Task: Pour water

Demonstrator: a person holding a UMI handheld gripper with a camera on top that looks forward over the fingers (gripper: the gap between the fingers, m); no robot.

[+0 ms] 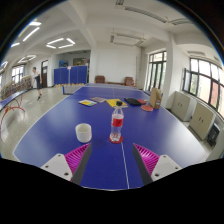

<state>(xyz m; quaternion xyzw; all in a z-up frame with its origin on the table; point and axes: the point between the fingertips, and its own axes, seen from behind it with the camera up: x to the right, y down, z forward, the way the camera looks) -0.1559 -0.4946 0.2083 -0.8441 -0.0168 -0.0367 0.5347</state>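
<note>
The gripper (111, 153) hangs above a blue table-tennis table (50, 120), its jaws wide apart and holding nothing.

Beyond the left finger, slightly inward of it, stands a small white cup (84, 132). Just right of the cup, ahead of the gap between the jaws, stands a clear water bottle (117, 124) with a red label and cap, upright and apart from the cup.

The two stand close together, so a jaw closing on the bottle could knock the light cup over or slide it. Gripped too high, the bottle might tip. If the cap is on, as it seems, nothing will pour.
</note>
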